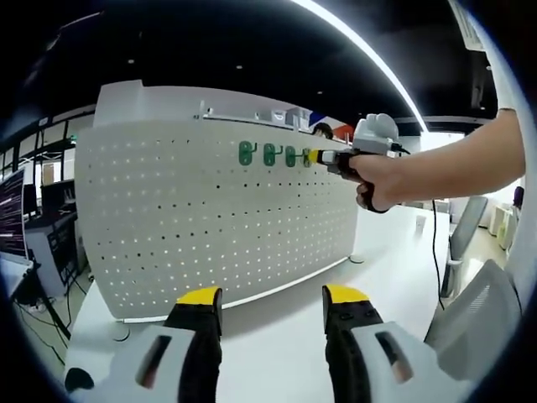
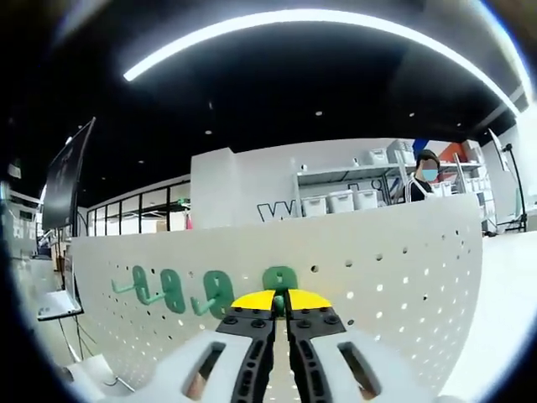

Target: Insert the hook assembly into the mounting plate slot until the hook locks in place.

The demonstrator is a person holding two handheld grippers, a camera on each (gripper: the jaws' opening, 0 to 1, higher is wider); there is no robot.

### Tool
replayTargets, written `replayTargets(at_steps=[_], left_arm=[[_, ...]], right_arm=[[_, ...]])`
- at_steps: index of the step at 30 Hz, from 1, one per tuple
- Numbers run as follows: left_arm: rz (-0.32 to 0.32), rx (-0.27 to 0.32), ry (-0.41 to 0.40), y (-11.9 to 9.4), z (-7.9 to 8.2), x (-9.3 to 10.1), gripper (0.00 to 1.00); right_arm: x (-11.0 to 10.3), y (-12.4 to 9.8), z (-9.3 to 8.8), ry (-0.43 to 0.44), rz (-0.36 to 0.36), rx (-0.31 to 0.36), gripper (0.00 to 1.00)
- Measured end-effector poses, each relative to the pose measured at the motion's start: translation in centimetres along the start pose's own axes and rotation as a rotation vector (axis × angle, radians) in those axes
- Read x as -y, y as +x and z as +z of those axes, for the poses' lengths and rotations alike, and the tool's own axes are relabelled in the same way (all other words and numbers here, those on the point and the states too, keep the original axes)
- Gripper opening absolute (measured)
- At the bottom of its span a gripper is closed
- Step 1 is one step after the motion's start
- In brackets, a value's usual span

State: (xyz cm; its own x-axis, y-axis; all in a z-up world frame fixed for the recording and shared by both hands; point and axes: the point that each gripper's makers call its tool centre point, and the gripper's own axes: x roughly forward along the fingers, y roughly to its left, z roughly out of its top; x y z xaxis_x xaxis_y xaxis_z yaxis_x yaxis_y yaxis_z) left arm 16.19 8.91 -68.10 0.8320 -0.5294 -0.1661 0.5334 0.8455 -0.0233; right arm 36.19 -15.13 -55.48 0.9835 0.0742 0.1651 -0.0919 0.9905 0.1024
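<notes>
While right gripper (image 2: 281, 304) jaws clench green hook (image 2: 279, 278) at pegboard (image 2: 403, 269), left gripper (image 1: 273, 295) jaws released.

From our left tool we look across the desk (image 1: 277, 336) at the whole pegboard (image 1: 168, 218) from well back; our right tool's camera sits close against that same pegboard's green hooks (image 2: 220, 290).

My left gripper (image 1: 273, 304) is showing black jaws with yellow tips at six o'clock, rising from pale grey housings with dark slots. My right gripper (image 2: 281, 304) is showing the same yellow tips, black jaws studded with small screws.
</notes>
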Motion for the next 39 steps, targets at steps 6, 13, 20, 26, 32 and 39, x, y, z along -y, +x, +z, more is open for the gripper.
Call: replayTargets(at_steps=[6,13,20,26,32,39], left_arm=[[0.002,0.002,-0.005,-0.1,0.0,-0.1,0.50],[-0.001,0.012,-0.003,-0.1,0.3,-0.1,0.52],[0.002,0.016,-0.006,0.0,0.4,-0.2,0.52],[0.003,0.018,0.002,-0.1,0.5,-0.1,0.52],[0.010,0.021,0.002,-0.1,0.6,-0.5,0.53],[0.009,0.023,-0.002,0.0,0.6,-0.5,0.53]], right_arm=[[0.0,-0.1,0.0,-0.005,0.019,-0.012,0.02],[0.0,-0.1,-0.1,-0.001,0.036,-0.023,0.03],[0.0,-0.5,-0.5,0.019,0.066,-0.045,0.10],[-0.1,-1.1,-1.3,-0.030,0.126,-0.074,0.24],[-0.6,-2.3,-2.3,-0.066,0.202,-0.110,0.35],[-1.7,-3.4,-2.9,-0.101,0.267,-0.120,0.42]])
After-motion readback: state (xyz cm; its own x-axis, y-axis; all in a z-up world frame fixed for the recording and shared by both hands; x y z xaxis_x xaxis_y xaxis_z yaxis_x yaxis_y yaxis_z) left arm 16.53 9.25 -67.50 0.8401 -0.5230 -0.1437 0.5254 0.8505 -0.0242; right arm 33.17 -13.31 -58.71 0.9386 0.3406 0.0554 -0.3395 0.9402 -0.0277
